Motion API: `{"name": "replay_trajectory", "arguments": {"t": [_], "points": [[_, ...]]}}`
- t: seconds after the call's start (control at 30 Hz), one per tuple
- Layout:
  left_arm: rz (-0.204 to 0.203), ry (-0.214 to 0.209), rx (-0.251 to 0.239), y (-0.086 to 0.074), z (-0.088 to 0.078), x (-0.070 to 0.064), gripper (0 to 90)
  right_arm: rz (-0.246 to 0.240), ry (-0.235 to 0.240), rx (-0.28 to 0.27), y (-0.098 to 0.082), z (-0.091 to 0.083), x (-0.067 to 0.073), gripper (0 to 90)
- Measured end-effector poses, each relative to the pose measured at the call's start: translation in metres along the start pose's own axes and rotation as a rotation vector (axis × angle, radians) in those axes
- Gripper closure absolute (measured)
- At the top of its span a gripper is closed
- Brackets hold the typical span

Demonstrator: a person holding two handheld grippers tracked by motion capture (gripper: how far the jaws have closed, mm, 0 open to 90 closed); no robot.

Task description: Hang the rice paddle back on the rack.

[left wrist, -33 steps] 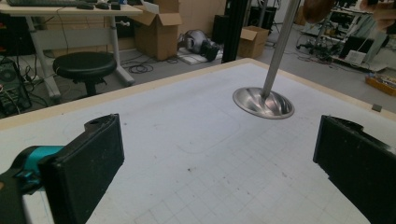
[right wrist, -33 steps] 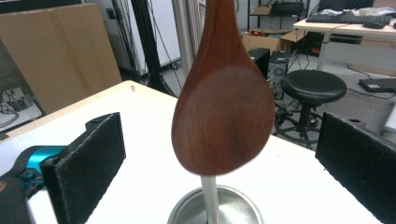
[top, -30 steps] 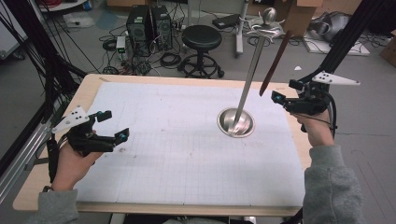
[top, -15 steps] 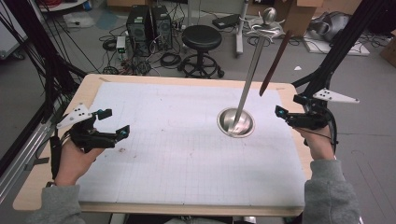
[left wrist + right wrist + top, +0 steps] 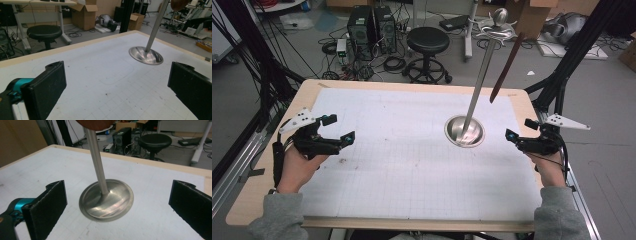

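A metal stand has a round dished base (image 5: 464,131) on the white grid mat (image 5: 412,165), right of centre. Its thin pole (image 5: 482,70) leans up and away to a hook top, where a brown strip (image 5: 507,62) hangs. My left gripper (image 5: 340,128) is held low over the mat's left edge, open and empty. In the left gripper view the base (image 5: 145,55) lies well ahead of that gripper (image 5: 116,90). My right gripper (image 5: 520,128) is open and empty just right of the base, pointing at it. The right gripper view has the base (image 5: 106,200) and pole (image 5: 97,162) between the spread jaws of the gripper (image 5: 116,207).
The wooden table rim (image 5: 412,86) borders the mat. On the floor beyond it stand a black stool (image 5: 427,42) and computer towers (image 5: 372,25) among cables. Black frame struts (image 5: 572,55) rise beside the table's right and left sides.
My right gripper has drawn back toward the person along the right edge and lowered, still open. The left gripper has barely shifted.
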State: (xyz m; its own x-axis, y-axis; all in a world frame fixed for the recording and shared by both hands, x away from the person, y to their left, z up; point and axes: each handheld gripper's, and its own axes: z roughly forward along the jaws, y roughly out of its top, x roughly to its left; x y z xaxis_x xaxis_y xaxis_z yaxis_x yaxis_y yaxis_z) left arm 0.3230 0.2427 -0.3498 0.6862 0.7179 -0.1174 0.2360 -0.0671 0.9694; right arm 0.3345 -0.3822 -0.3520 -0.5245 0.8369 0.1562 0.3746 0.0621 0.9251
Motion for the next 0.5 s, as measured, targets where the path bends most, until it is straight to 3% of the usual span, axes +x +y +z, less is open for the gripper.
{"name": "replay_trajectory", "arguments": {"t": [0.5], "points": [[0.002, -0.003, 0.009, -0.002, 0.006, 0.001, 2.3, 0.030, -0.045, 0.037, -0.039, -0.006, -0.003, 0.4]]}}
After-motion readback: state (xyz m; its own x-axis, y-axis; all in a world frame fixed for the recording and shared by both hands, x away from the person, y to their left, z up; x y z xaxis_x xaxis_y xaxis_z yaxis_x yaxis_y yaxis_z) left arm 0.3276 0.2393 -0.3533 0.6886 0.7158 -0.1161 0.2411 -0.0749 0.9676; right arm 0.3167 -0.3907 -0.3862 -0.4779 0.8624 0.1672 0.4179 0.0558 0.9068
